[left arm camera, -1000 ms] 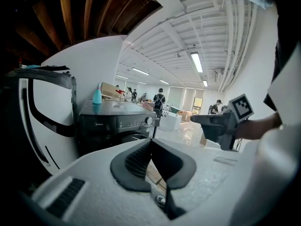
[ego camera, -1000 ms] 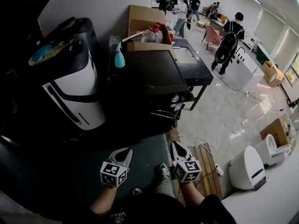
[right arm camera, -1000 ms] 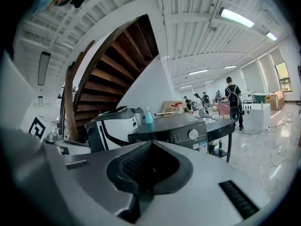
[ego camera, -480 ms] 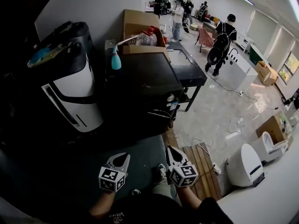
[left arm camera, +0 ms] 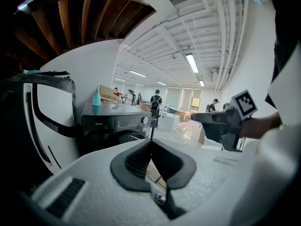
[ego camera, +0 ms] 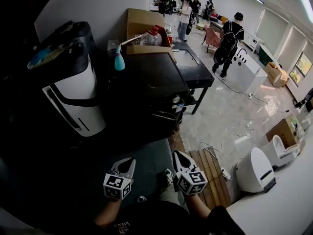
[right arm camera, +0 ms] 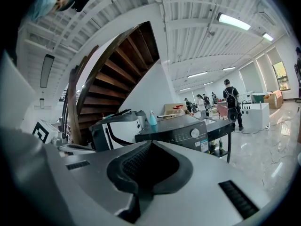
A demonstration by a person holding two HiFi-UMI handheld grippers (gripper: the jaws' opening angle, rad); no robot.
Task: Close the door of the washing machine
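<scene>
The black front-loading washing machine (ego camera: 151,82) stands ahead of me, with its control panel and knob (left arm camera: 145,120) facing me. Its round door (ego camera: 166,116) is low on the dark front; I cannot tell how far it stands open. My left gripper (ego camera: 128,161) and right gripper (ego camera: 177,155) hover side by side over the dark floor mat (ego camera: 146,155), well short of the machine. Both point toward it. Each is shut with nothing between its pads. The left gripper view shows its own closed tips (left arm camera: 151,140) and the right gripper (left arm camera: 197,117) beside it.
A teal spray bottle (ego camera: 119,61) stands on the washer's top. A tall white-and-black appliance (ego camera: 73,92) is to the left, a cardboard box (ego camera: 142,23) behind. A black table (ego camera: 195,70), a wooden pallet (ego camera: 211,173) and a white rounded unit (ego camera: 254,170) lie right. People (ego camera: 226,38) walk at the back.
Both grippers have drifted a little across the mat together and stay shut. The person with the backpack at the back has walked on.
</scene>
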